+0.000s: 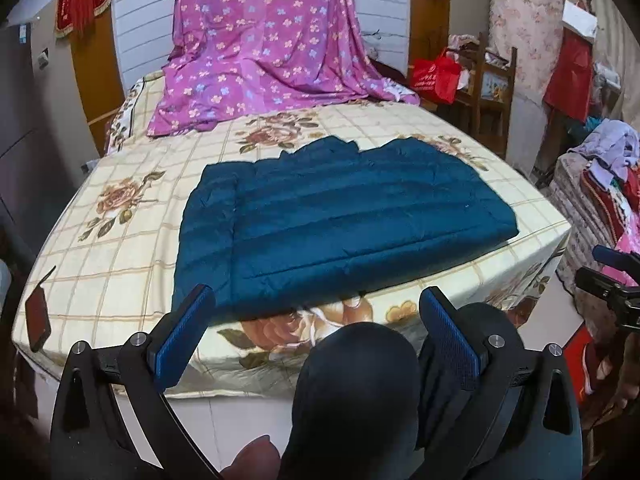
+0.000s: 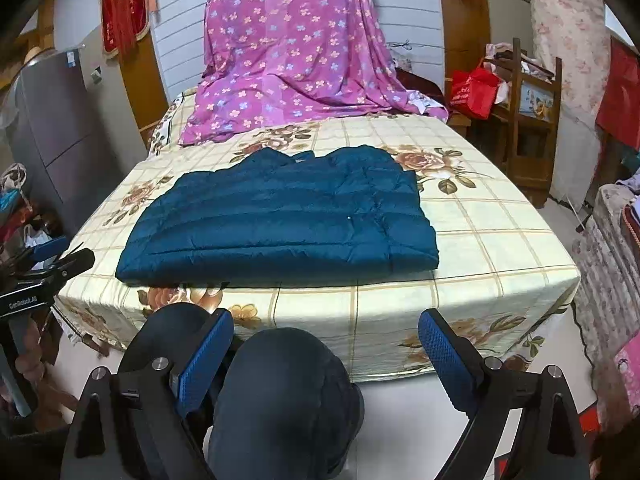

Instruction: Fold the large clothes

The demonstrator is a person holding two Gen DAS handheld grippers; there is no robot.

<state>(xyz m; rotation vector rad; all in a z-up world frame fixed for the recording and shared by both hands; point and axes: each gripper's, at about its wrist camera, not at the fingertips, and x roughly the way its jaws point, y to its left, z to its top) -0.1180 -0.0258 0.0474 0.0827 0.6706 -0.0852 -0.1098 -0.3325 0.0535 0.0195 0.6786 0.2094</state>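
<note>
**Ann:** One garment is all I see from the left wrist: a teal quilted jacket [image 1: 344, 220], folded into a flat slab on the bed [image 1: 120, 264]. Which way does it run?

**Ben:** Its long axis goes across the bed, left to right. The quilting seams follow that line, and the ragged collar edge points away, toward the purple floral sheet [image 1: 264, 48] draped at the head of the bed.

**Ann:** And the left claw [image 1: 316, 328]?

**Ben:** Wide, with nothing between the blue pads. It hangs off the foot of the bed, over the person's dark-trousered knee [image 1: 352, 392]. The jacket lies ahead of it and apart; its near edge appears just past the left fingertip. The other claw pokes in at the right edge.

**Ann:** Any containers?

**Ben:** A red shopping bag [image 1: 436, 76] beside a wooden chair at the right. I cannot tell what is in it.

**Ann:** Now the right wrist.

**Ben:** Same jacket [image 2: 280, 224], same lie: long axis crosswise, collar away. Here it sits left of the centre of the bed [image 2: 492, 248], near the foot edge.

**Ann:** The right claw [image 2: 326, 340]?

**Ben:** Also spread wide and empty, below the foot of the bed, a knee [image 2: 280, 400] between its fingers. The jacket is ahead, up and slightly left, well apart. The red bag [image 2: 476, 92] shows again, contents hidden.
</note>
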